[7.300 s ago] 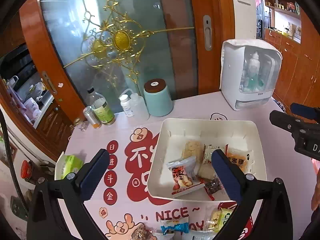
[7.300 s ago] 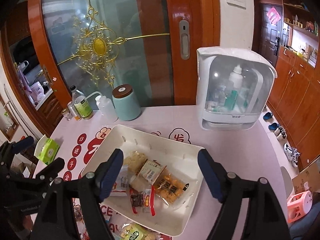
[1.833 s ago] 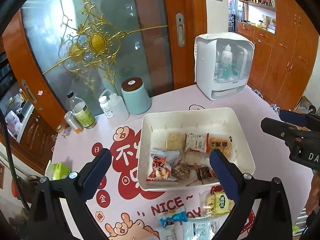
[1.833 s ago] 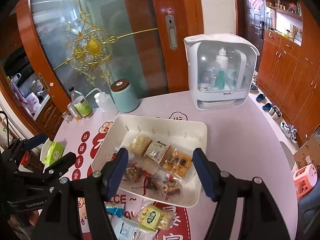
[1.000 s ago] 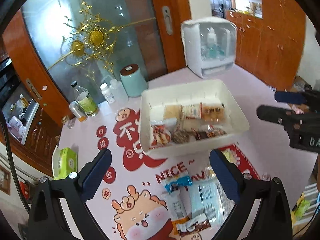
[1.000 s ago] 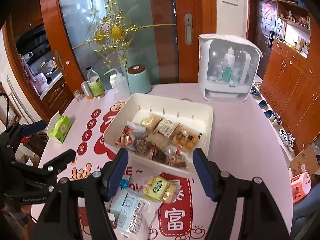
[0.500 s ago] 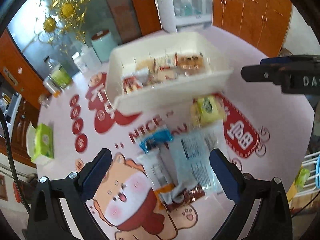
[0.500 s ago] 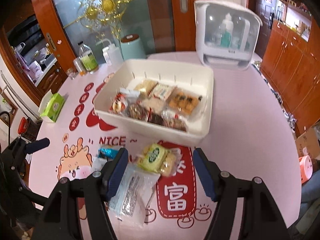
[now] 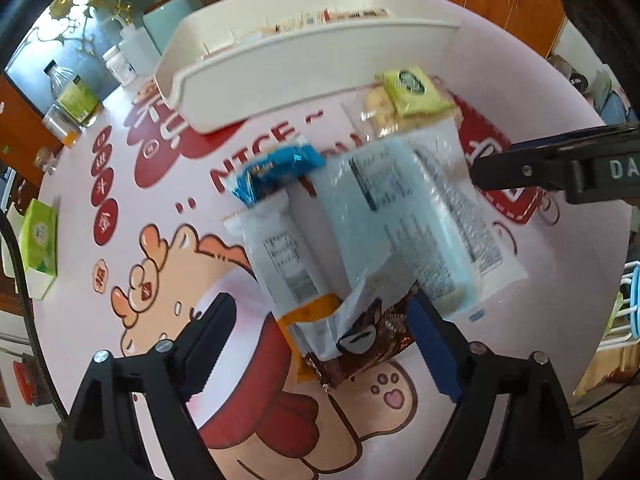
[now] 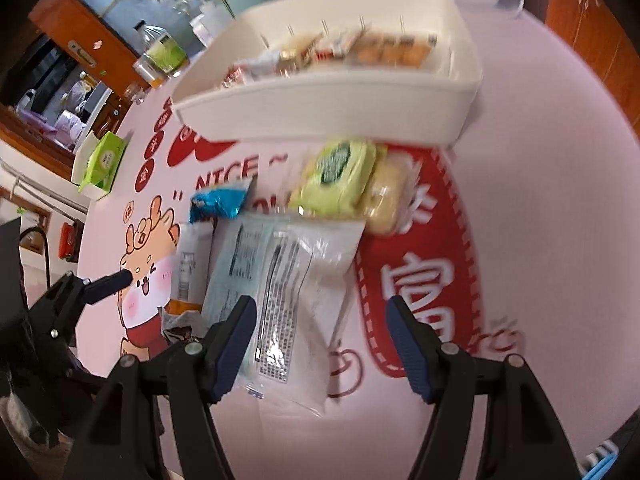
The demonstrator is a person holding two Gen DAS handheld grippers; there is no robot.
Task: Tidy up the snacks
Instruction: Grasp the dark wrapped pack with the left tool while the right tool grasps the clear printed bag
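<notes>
Loose snack packets lie on the pink table mat in front of the white tray [image 9: 304,60], which holds several snacks. My left gripper [image 9: 324,344] hangs low over a brown packet [image 9: 376,344] and a white packet with an orange end [image 9: 284,256]. Its jaws are closing, with both packets between them and the pads clear of them. My right gripper [image 10: 322,344] stands open over a clear packet with black print [image 10: 296,300] beside a pale blue packet [image 10: 236,264]. A yellow-green packet [image 10: 340,176] and a small blue packet [image 10: 220,200] lie nearer the tray [image 10: 320,112].
A green tissue box [image 9: 38,236] sits at the table's left edge. Bottles [image 9: 76,96] and a teal canister [image 9: 164,20] stand behind the tray. The right gripper's arm [image 9: 560,168] reaches in from the right. The table's round edge runs close on the right.
Both grippers have dropped and tipped down from above the tray to just over the loose packets. The left jaws now stand narrower than before.
</notes>
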